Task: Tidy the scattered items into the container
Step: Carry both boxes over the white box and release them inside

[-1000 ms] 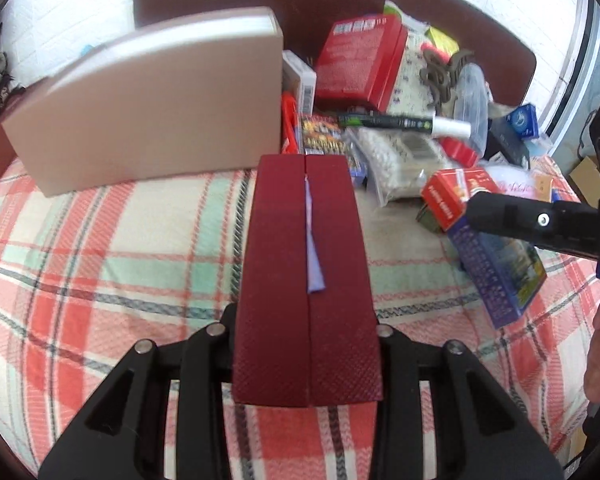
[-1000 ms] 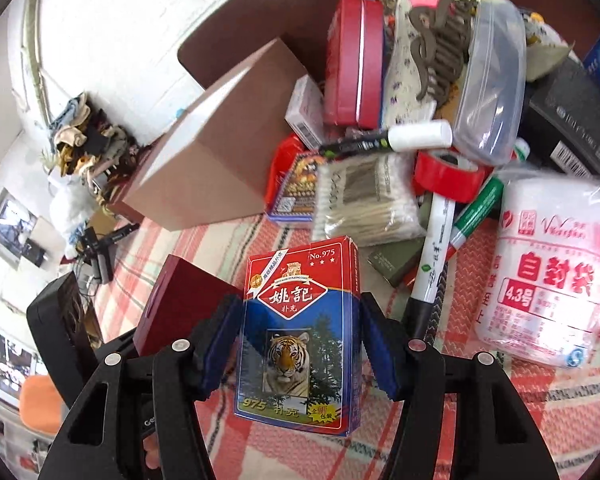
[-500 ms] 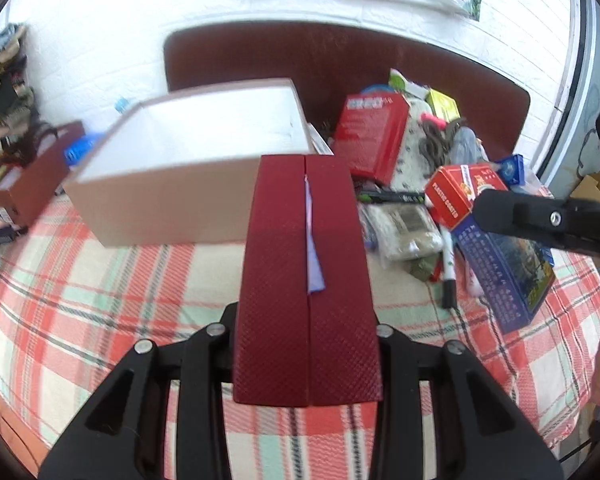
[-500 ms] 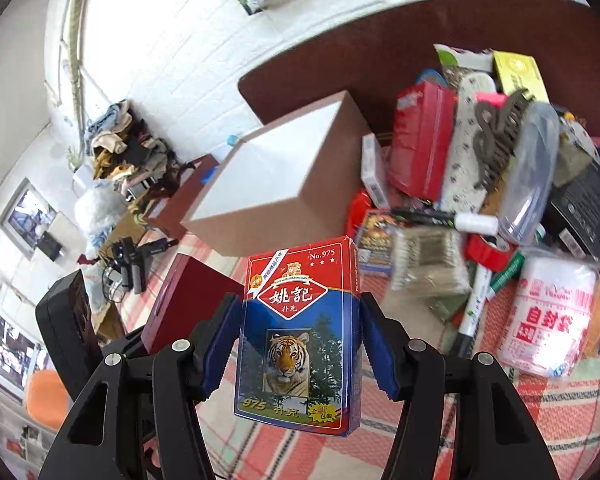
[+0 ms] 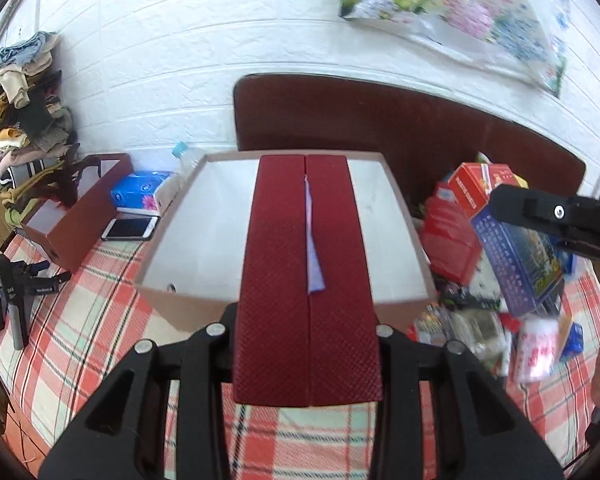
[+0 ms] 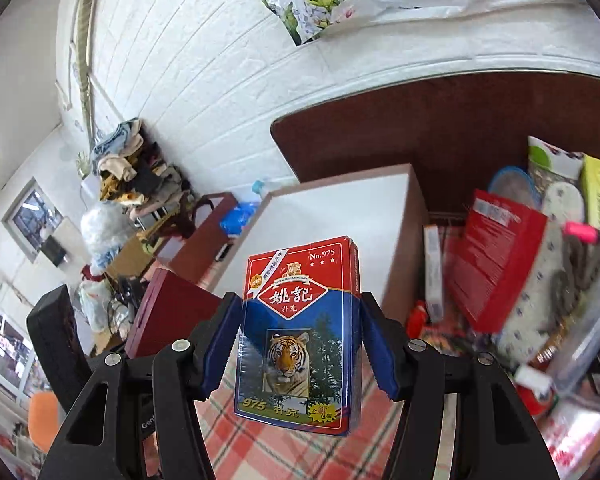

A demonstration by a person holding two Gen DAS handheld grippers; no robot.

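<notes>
— Both loads are up off the checked cloth now?
— Yes. My left hand-held gripper (image 5: 308, 280) clamps the dark red textured case (image 5: 308, 280), hanging over the open white-lined cardboard box (image 5: 204, 232); my right hand-held gripper (image 6: 300, 340) grips the red-and-blue playing-card pack (image 6: 300, 332) just short of it.
— Any print?
— "No.975", "姚記", "扑克", a tiger.

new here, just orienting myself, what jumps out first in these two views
The tiger-print card box fills the right view's centre, clamped in the right gripper. In the left view a dark red case, held by the left gripper, hangs before the open cardboard box on the plaid cloth.
</notes>
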